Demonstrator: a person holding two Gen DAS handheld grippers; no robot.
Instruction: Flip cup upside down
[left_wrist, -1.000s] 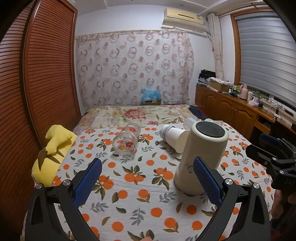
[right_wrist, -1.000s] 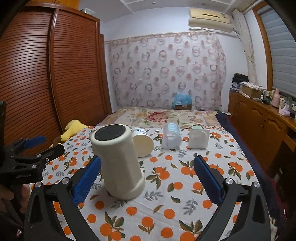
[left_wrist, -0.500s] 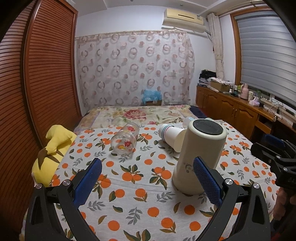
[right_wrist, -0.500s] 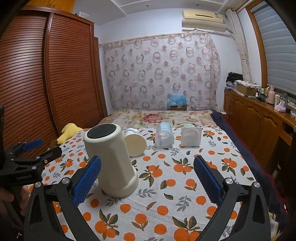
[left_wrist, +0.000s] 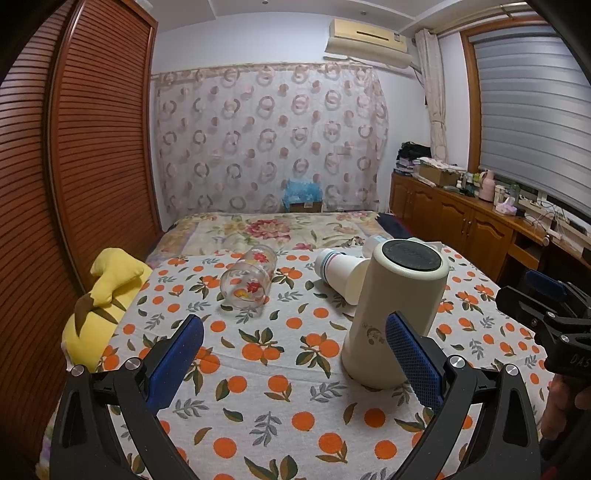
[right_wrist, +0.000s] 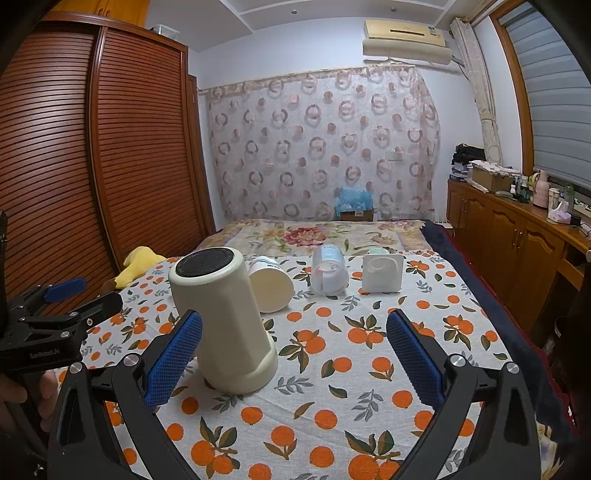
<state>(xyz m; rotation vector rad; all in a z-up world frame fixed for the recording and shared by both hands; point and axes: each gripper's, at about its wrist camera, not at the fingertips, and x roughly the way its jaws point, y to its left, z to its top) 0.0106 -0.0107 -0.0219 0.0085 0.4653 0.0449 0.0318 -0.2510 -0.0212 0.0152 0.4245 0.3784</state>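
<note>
A tall cream cup (left_wrist: 395, 314) with a black disc on its top end stands upright on the orange-print cloth (left_wrist: 277, 369); it also shows in the right wrist view (right_wrist: 221, 317). My left gripper (left_wrist: 295, 354) is open and empty, with the cup just beyond its right finger. My right gripper (right_wrist: 293, 354) is open and empty, with the cup just beyond its left finger. Neither touches the cup. Each gripper shows at the edge of the other's view.
A clear glass (left_wrist: 249, 282) with a flower print lies on its side. A white paper cup (right_wrist: 271, 288), a clear cup (right_wrist: 328, 275) and a white square container (right_wrist: 382, 273) lie behind. A yellow plush toy (left_wrist: 99, 306) sits at the left bed edge. Wooden cabinets (right_wrist: 517, 251) run along the right.
Both grippers have drawn back and risen a little, so the cream cup looks slightly farther away. The cup has not moved. Both stay open.
</note>
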